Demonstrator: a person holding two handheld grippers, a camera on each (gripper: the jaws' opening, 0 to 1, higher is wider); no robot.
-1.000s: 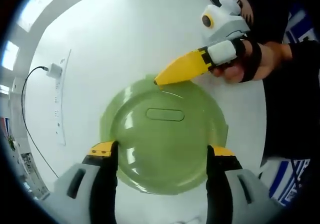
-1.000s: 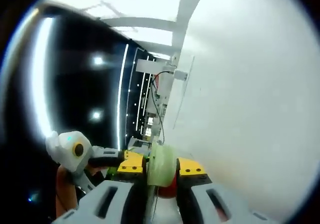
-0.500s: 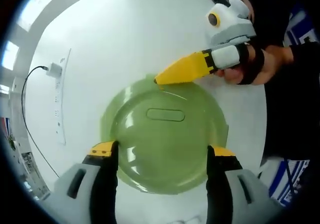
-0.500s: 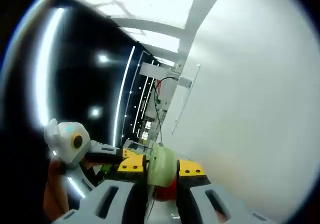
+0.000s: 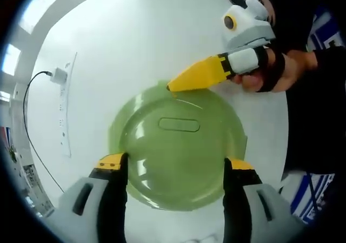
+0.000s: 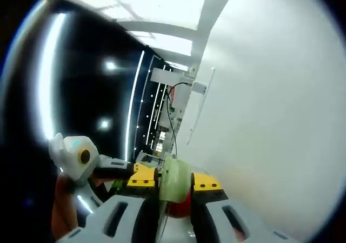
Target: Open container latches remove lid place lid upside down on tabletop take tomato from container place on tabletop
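We pinch the green lid (image 5: 178,148) rim in our right claw (image 6: 174,184) (left claw (image 5: 175,164) open, straddling it); next, lift it clear

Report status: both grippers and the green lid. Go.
Left gripper open, jaws either side of green lid. Right gripper shut on lid's latch tab. Lid on container on white table. Nothing in the way.

Pale green lid (image 5: 178,145), white tabletop (image 5: 140,43)
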